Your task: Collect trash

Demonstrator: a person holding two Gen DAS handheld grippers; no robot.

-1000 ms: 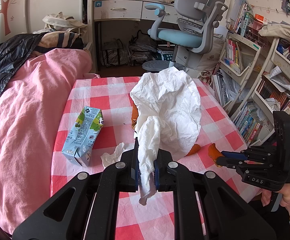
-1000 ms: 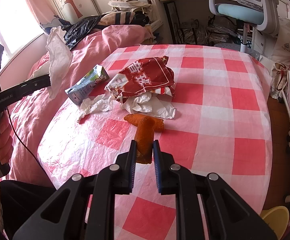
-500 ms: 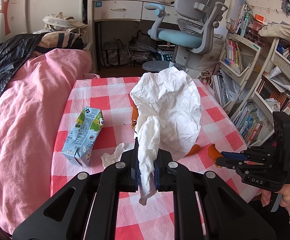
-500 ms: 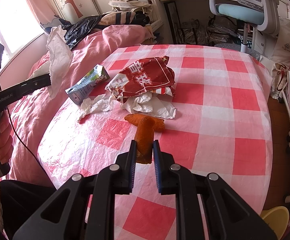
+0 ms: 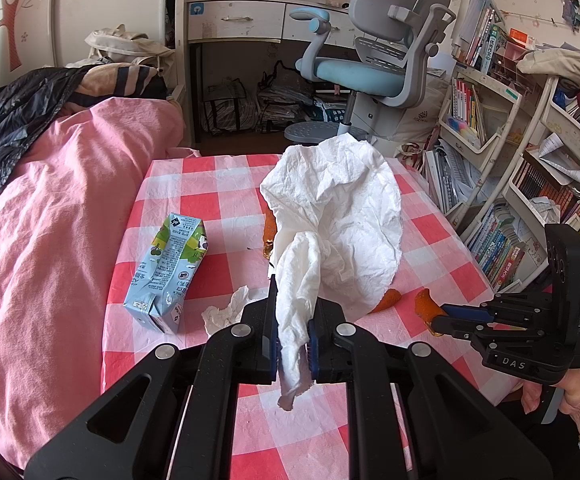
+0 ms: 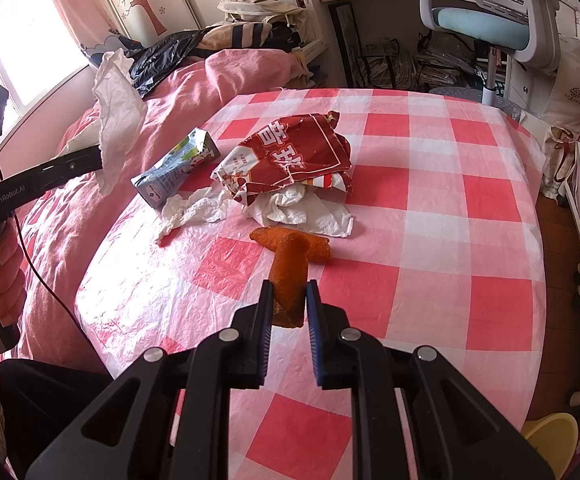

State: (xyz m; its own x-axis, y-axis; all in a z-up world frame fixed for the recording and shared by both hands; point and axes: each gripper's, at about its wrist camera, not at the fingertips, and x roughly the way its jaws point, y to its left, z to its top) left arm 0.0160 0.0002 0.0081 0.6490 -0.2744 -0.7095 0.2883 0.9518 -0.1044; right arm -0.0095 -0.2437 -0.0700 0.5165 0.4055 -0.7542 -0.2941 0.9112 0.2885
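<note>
Both jaws clamped: left gripper (image 5: 293, 322) on tissue (image 5: 342, 220), right gripper (image 6: 287, 304) on orange peel (image 6: 290, 268)

A child's bedroom: pink bed (image 5: 49, 240), desk chair (image 5: 378, 64), crammed bookshelves (image 5: 530, 184).

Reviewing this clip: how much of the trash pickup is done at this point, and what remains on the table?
Nothing looks binned yet. In hand: the left gripper is shut on a white tissue, and the right gripper is shut on an orange peel. Left on the checked tablecloth: a milk carton, a red snack wrapper, crumpled tissues and a second peel.
</note>
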